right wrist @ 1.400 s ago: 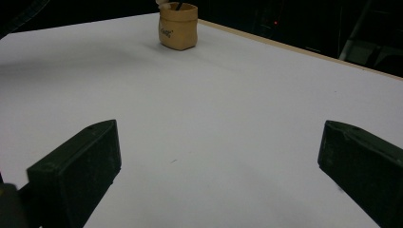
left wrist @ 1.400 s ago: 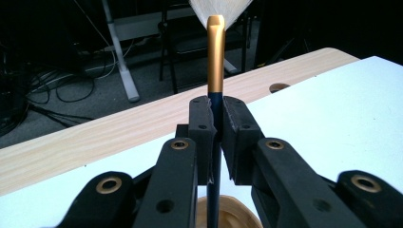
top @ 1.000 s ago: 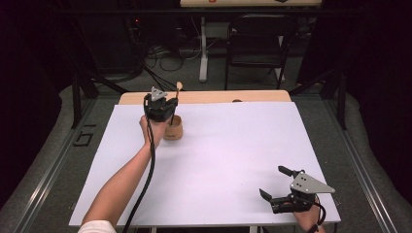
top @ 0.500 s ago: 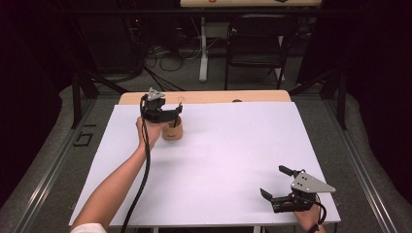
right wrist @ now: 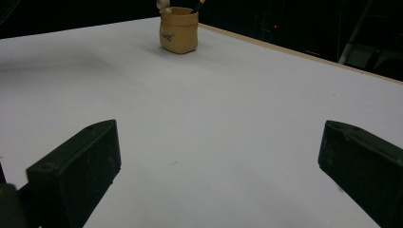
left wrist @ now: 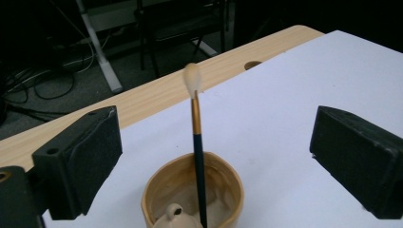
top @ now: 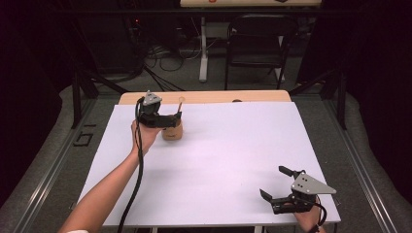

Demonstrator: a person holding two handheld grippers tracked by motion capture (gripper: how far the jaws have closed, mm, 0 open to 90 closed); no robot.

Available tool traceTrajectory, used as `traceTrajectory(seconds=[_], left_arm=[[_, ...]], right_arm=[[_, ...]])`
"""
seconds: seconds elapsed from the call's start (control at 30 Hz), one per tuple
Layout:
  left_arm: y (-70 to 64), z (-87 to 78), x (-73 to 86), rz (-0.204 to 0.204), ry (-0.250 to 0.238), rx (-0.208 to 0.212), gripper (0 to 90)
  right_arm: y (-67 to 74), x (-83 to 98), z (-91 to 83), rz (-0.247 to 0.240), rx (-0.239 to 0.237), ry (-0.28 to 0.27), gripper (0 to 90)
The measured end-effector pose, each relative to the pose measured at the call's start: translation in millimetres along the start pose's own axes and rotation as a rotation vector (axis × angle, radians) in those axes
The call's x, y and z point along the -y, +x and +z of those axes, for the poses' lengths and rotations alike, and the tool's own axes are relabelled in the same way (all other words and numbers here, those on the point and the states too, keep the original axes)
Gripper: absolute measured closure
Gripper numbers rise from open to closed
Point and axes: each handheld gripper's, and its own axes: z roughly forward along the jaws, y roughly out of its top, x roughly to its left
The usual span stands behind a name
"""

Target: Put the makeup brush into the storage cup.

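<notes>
A tan cup (top: 172, 132) stands on the white table sheet (top: 228, 155) at the far left. In it a dark-handled brush (left wrist: 197, 142) with a gold ferrule stands upright, pale tip up. My left gripper (top: 176, 118) hovers just left of the cup, level with the brush. Its jaws have just been opening: in the left gripper view the left gripper (left wrist: 216, 140) stands wide, the brush between the pads and touching neither. My right gripper (top: 272, 182) rests open near the front right corner with nothing in it. From the right gripper (right wrist: 218, 161) the cup (right wrist: 178, 29) is far off.
A pale rounded knob (left wrist: 173, 213) also sits inside the cup. A bare wooden strip (top: 218, 97) with a small hole (top: 237, 101) runs along the table's far edge. Beyond it stand a chair (top: 255, 43), a desk leg and floor cables.
The left gripper was shut on the brush above the cup. It has opened, let the brush stand in the cup, and drawn back slightly to the left. The right gripper has not moved.
</notes>
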Motion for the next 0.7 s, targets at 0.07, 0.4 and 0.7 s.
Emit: traceTrajectory(seconds=[0.07, 0.4, 0.7], left_arm=[[-1.9, -3.2, -0.4, 0.002, -0.001, 0.012, 0.3], [-8.7, -22.0, 2.9, 0.035, -0.014, 0.065, 0.2], [-17.1, -43.9, 13.9, 0.053, -0.043, 0.093, 0.0]], right_arm=[[-0.3, 0.1, -0.1, 0.002, 0.000, 0.001, 0.0], [-0.1, -0.1, -0.8, 0.003, -0.002, 0.001, 0.0], [0.9, -0.7, -1.1, 0.000, 0.001, -0.009, 0.0]])
